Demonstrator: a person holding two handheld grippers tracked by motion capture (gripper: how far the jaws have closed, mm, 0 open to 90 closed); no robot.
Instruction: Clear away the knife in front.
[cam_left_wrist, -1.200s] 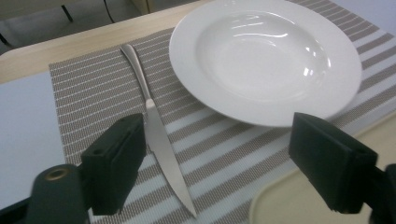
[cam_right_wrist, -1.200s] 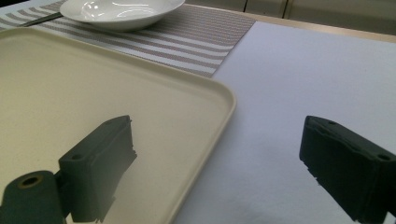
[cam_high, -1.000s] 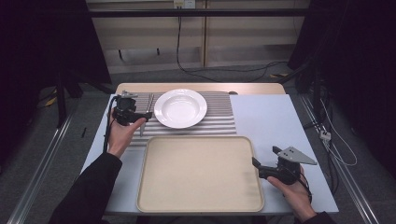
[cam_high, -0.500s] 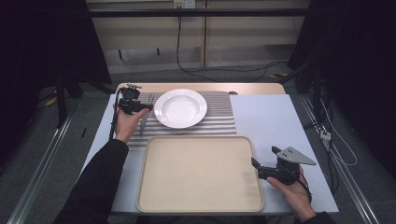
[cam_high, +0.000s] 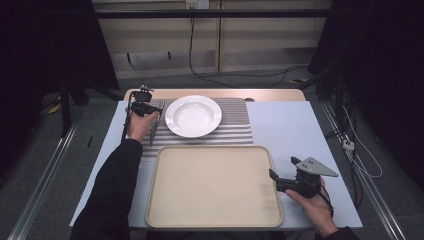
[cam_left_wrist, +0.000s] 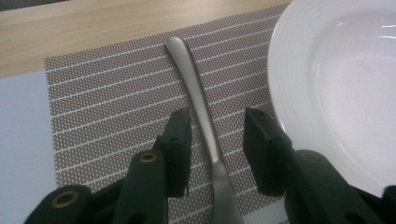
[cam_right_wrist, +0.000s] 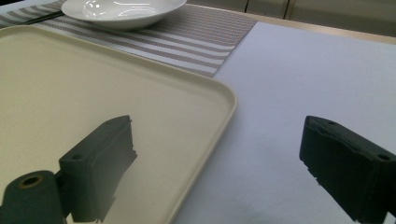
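The high view looks down on the whole bench (cam_high: 300, 130), while both gripper views sit close, sharing the white plate (cam_left_wrist: 336, 84).

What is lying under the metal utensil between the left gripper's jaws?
The utensil lies on the striped placemat, beside the white plate. Its near end runs out of the left gripper view, so fork or spoon can't be told.

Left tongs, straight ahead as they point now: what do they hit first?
Likely the silver metal utensil handle, lying between the left tongs, whose jaws have just been closing and look short of touching it; under it the brown striped placemat.
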